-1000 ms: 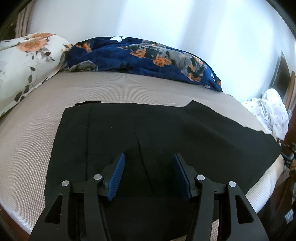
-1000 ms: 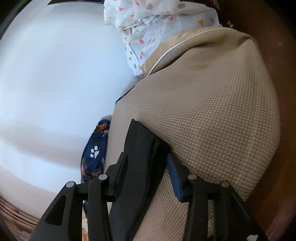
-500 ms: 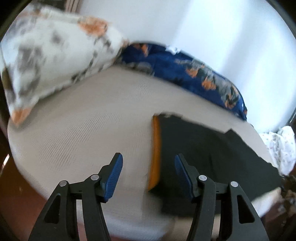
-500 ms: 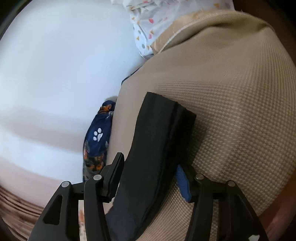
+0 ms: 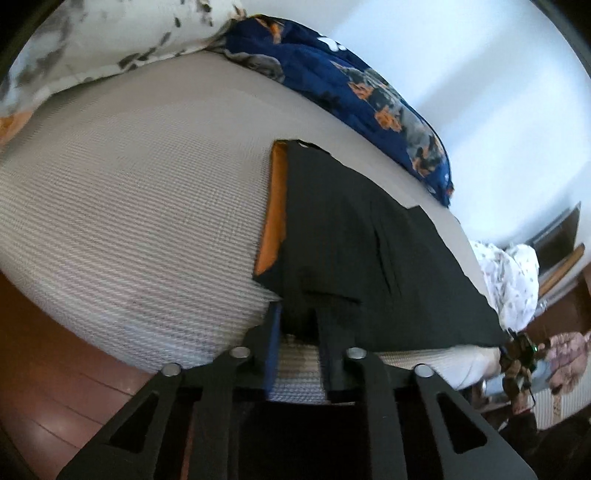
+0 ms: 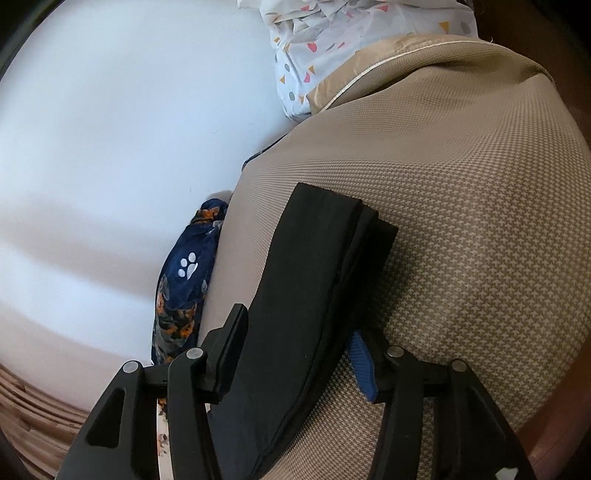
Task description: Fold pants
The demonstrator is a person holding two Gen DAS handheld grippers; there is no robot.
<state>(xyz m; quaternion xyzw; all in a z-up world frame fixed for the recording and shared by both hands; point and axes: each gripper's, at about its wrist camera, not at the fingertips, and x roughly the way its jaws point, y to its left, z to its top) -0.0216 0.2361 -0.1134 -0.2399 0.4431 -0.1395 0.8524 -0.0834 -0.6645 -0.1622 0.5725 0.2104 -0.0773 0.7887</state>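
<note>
On the beige mattress (image 5: 147,206), black pants (image 5: 369,258) — left gripper (image 5: 295,332) narrowed on their corner, right gripper (image 6: 295,354) half-wide around a leg.

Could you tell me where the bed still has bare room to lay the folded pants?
The widest bare patch of the bed lies left of the pants, bordered by the white floral pillow and the near edge. The right end is crowded: the pants fill it, with the navy blanket behind.

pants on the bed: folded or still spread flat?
Partly folded. The black pants lie doubled lengthwise on the bed: stacked hems show in the right wrist view, orange lining exposed at the waist.
</note>
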